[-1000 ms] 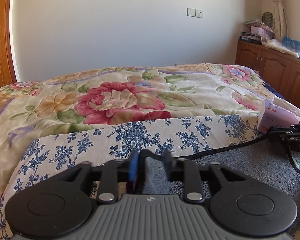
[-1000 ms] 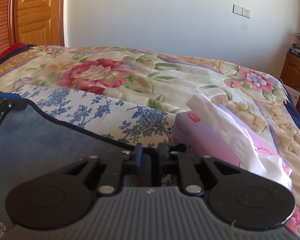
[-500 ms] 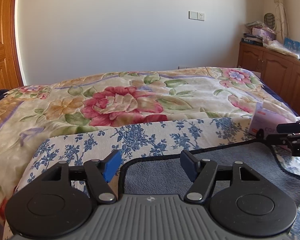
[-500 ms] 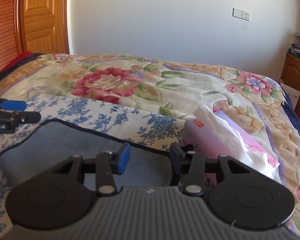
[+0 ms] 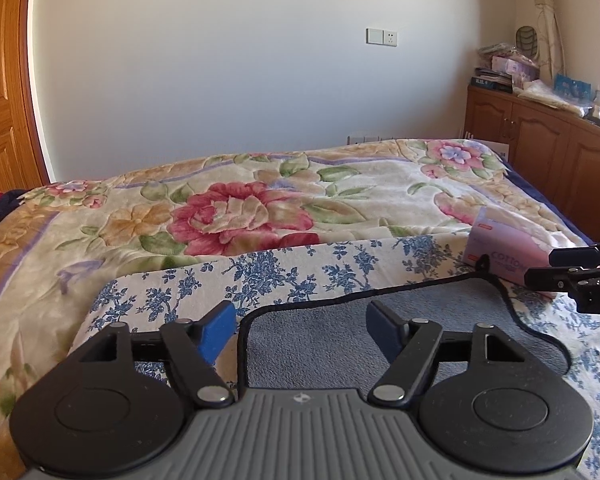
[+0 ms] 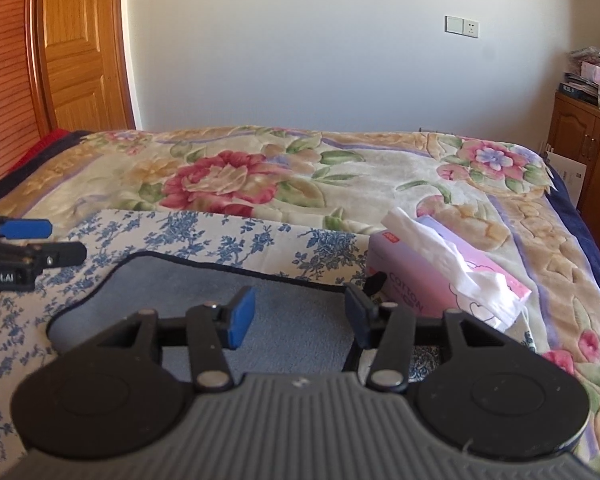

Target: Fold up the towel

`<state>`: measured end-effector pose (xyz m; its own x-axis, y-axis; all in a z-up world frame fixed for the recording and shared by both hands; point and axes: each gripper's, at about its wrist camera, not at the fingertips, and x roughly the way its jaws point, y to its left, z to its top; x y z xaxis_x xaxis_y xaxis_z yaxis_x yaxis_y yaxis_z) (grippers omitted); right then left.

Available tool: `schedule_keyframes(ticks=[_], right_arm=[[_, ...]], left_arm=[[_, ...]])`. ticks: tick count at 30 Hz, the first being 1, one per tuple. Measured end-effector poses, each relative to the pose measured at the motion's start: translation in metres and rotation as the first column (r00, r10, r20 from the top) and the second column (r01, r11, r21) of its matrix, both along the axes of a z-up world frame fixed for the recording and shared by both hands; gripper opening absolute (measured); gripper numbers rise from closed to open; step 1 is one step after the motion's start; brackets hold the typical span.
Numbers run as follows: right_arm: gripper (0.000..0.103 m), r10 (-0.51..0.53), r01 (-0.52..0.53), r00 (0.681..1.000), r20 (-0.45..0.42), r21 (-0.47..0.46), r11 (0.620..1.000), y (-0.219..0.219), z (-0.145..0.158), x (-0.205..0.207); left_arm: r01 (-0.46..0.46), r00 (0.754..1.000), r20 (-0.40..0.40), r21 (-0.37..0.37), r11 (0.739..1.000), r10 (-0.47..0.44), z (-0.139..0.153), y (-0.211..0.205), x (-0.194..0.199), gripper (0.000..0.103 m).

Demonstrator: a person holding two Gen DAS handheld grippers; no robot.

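Observation:
A grey-blue towel with a dark hem [image 5: 324, 340] lies flat on a blue-flowered white cloth [image 5: 284, 268] on the bed; it also shows in the right wrist view [image 6: 204, 292]. My left gripper [image 5: 302, 322] is open and empty just above the towel's left far corner. My right gripper [image 6: 300, 312] is open and empty above the towel's right far corner. The right gripper's fingers [image 5: 572, 264] show at the right edge of the left wrist view. The left gripper's fingers [image 6: 32, 240] show at the left edge of the right wrist view.
A pink tissue box [image 6: 440, 276] with tissue sticking out stands just right of the towel, also in the left wrist view [image 5: 504, 248]. A floral blanket [image 5: 240, 208] covers the bed. Wooden cabinets [image 5: 540, 152] stand at the right, a wooden door [image 6: 76, 48] at the left.
Both grippers were shut on the towel's far corners a second ago. They have opened, let the towel go and drawn back and up; the towel now lies flat.

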<state>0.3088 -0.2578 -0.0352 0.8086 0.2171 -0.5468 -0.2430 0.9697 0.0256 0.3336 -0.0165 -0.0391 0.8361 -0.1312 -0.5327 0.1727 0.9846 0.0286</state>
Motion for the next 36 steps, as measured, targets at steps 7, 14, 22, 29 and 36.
schedule_keyframes(ticks=[7,14,22,29,36], right_arm=[[0.062,-0.012,0.012,1.0,0.018,-0.006,1.0,0.003,0.01,-0.014],[0.067,-0.022,0.023,0.999,0.025,-0.013,1.0,0.001,0.014,-0.025],[0.087,-0.026,0.027,0.999,0.044,-0.021,0.999,0.003,0.019,-0.038],[0.099,-0.042,0.043,0.997,0.064,-0.016,0.999,0.004,0.025,-0.049],[0.103,-0.051,0.052,0.995,0.081,-0.01,0.999,0.006,0.034,-0.065]], left_arm=[[0.017,1.0,0.015,-0.004,1.0,-0.016,0.013,-0.008,-0.02,0.088],[0.029,0.999,0.025,-0.008,1.0,-0.029,0.025,-0.015,-0.035,0.092],[0.036,0.998,0.047,0.009,0.999,-0.036,0.031,-0.021,-0.054,0.103],[0.038,0.998,0.039,-0.001,0.999,-0.038,0.033,-0.021,-0.064,0.103],[0.038,0.999,0.039,0.022,0.999,-0.039,0.037,-0.016,-0.079,0.103]])
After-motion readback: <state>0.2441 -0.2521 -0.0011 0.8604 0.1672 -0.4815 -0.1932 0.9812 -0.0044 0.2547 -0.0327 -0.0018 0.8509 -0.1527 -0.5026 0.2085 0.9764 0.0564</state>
